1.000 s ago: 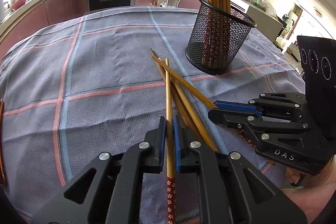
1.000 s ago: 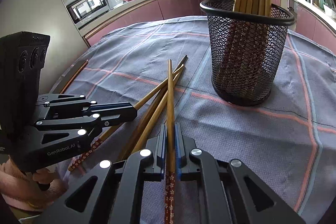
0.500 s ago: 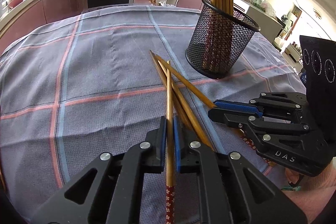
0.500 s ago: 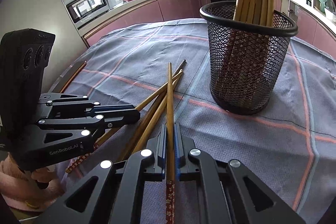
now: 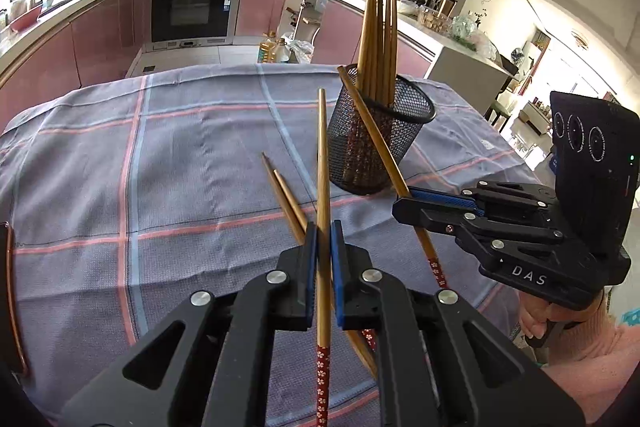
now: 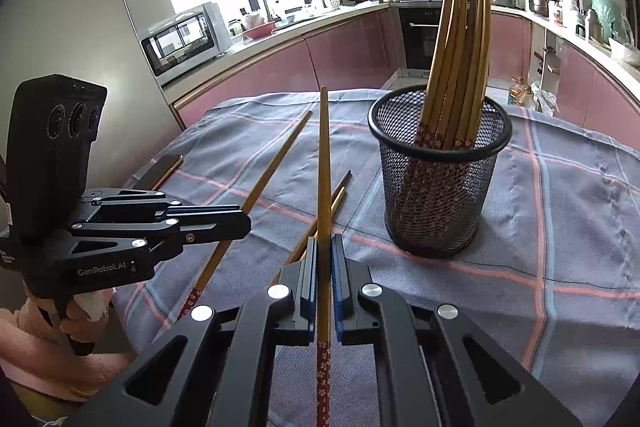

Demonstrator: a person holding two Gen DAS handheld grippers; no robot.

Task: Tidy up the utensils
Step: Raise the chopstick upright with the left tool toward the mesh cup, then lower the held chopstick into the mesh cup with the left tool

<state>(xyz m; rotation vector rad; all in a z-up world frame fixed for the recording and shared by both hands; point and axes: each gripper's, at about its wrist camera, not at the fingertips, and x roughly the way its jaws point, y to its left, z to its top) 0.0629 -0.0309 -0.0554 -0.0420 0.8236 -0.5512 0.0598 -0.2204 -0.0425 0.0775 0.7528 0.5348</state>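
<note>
Each tool pinches one chopstick, the left tool (image 5: 323, 247) its chopstick (image 5: 322, 163), the right tool (image 6: 324, 259) its own (image 6: 324, 163), tips pointing forward and up toward the basket (image 6: 440, 187), ahead-right, nearer the right tool.
</note>
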